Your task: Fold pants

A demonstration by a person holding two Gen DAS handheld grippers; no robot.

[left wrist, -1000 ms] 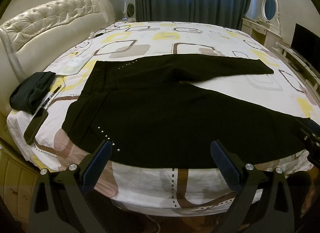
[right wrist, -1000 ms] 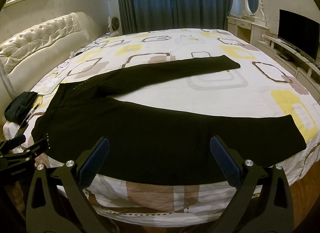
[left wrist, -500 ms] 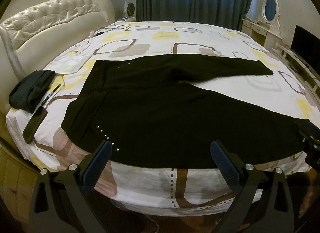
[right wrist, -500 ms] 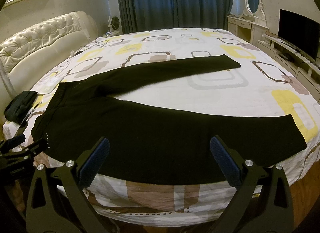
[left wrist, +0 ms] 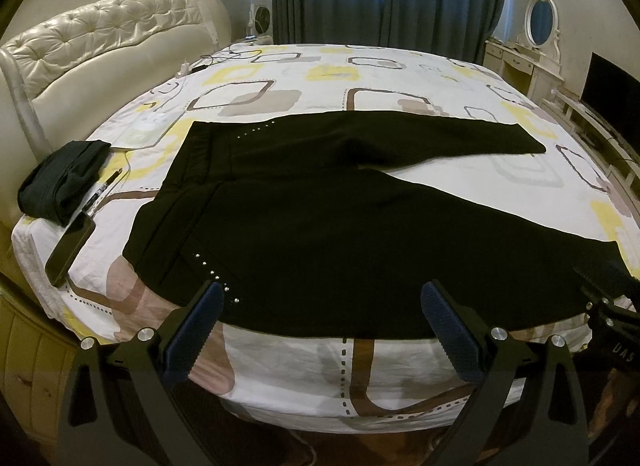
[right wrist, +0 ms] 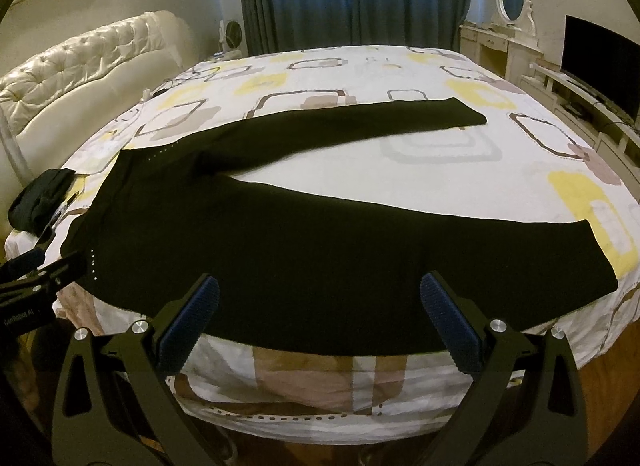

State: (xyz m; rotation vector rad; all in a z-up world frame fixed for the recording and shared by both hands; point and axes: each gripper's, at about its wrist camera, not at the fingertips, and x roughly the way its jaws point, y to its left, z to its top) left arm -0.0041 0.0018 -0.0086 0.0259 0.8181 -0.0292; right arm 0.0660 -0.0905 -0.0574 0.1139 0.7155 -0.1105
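Note:
Black pants [left wrist: 320,225] [right wrist: 280,250] lie flat on the bed, waist to the left, legs spread in a V to the right. Small silver studs mark the pocket edges. The near leg runs along the bed's front edge. My left gripper [left wrist: 322,306] stands open just before that edge, near the waist and hip, holding nothing. My right gripper [right wrist: 320,302] is open as well, in front of the middle of the near leg. The left tool shows at the left edge of the right wrist view, the right tool at the right edge of the left wrist view.
The bed [left wrist: 400,73] has a white sheet with yellow and brown squares. A folded dark garment [left wrist: 60,181], a pen [left wrist: 104,189] and a phone [left wrist: 70,250] lie at its left end. A tufted headboard [left wrist: 100,49] is left; a dresser [right wrist: 496,45] and TV [right wrist: 600,65] stand right.
Both views have shifted only slightly; the left gripper has drifted a little. The pants lie as before and both grippers stay open.

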